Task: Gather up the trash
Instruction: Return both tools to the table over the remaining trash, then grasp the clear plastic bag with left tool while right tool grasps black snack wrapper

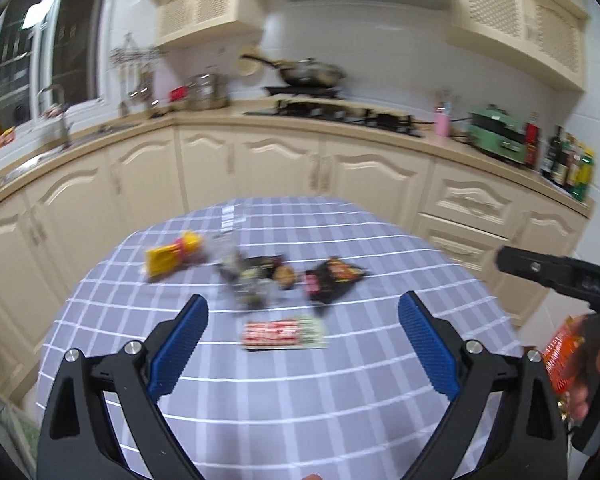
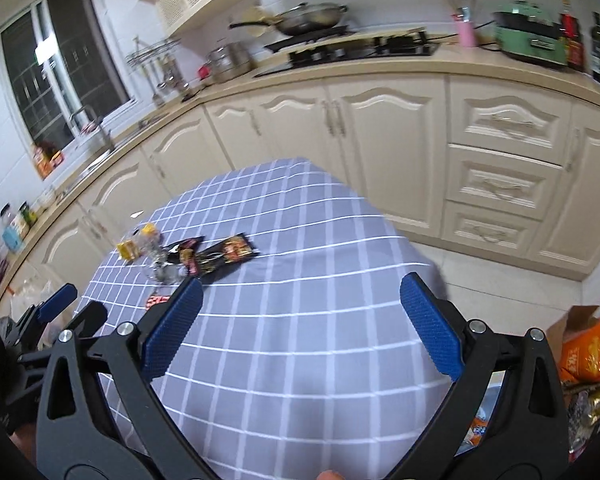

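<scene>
Lighting: even, soft indoor light from overhead; window (image 1: 48, 52) dark, with one bright reflected panel at upper left. Shadows: faint, diffuse on the checked tablecloth (image 1: 284, 400). Blur: motion smear across both views, strongest on the wrappers (image 1: 284, 334) at centre and the cabinets (image 2: 504, 148). Distortion: heavy fisheye bowing; black vignette in all corners. Glare: none strong.

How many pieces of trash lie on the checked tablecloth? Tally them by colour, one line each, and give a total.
Yellow wrapper: 1
Black wrappers: 2
Clear crumpled plastic: 1
Red-and-white wrapper: 1
Total: 5 (the picture is blurred, so smaller scraps may be missed)
</scene>
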Demonstrator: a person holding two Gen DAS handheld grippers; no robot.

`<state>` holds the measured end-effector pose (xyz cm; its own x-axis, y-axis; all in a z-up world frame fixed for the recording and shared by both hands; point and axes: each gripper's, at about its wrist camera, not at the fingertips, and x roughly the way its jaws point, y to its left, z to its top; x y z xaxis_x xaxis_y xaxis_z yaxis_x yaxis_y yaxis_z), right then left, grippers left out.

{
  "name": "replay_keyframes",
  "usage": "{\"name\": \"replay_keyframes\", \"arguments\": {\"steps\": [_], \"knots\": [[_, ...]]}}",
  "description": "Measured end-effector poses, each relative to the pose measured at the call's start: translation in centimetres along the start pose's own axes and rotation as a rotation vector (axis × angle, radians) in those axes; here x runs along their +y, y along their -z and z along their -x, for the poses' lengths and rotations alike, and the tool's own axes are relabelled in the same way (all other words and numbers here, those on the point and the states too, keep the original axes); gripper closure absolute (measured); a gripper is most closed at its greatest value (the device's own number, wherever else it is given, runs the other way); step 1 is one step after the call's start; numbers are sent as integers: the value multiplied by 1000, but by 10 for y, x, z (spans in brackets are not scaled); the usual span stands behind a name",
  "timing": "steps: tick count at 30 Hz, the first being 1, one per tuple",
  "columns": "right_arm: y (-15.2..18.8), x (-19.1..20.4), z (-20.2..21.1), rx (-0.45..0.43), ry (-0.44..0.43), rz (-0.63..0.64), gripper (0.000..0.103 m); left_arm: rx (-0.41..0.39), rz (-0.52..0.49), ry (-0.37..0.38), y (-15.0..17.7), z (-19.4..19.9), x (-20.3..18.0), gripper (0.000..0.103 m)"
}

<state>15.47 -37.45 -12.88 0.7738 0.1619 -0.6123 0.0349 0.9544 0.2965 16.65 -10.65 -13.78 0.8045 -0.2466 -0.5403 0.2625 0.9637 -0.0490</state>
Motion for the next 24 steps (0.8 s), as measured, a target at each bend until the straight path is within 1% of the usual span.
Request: {"name": "replay_keyframes", "arguments": {"steps": [3, 7, 10, 12, 13, 15, 19, 20, 21, 22, 23, 24], "knots": [[0, 15, -18, 27, -14, 17, 6, 39, 30, -59, -3, -24, 28, 9], [-2, 30, -48, 75, -25, 33, 6, 107, 37, -96, -4, -57, 47, 9], [-4, 38, -67, 99, -24, 40, 6, 142, 43, -101, -5, -78, 57, 9], [-6, 38, -75, 108, -22, 35, 6, 166, 47, -92, -8, -91, 58, 9], [-7, 38, -80, 111, -23, 28, 6, 174, 46, -81, -10, -98, 58, 9], [-8, 37, -87, 120, -15, 20, 6, 182, 39, -84, -12, -109, 57, 9], [-9, 38, -100, 134, 3, 7, 6, 211, 43, -44, -15, -129, 58, 10], [-10, 40, -102, 137, 5, 7, 6, 221, 52, -23, -15, -133, 60, 17], [-10, 42, -105, 139, 7, 9, 6, 235, 67, 13, -14, -136, 62, 25], [-10, 45, -109, 145, 9, 14, 6, 248, 80, 38, -14, -139, 64, 43], [-11, 49, -113, 151, 11, 19, 6, 259, 102, 71, -12, -141, 68, 55], [-11, 52, -115, 155, 12, 22, 6, 262, 117, 88, -12, -142, 70, 62]]}}
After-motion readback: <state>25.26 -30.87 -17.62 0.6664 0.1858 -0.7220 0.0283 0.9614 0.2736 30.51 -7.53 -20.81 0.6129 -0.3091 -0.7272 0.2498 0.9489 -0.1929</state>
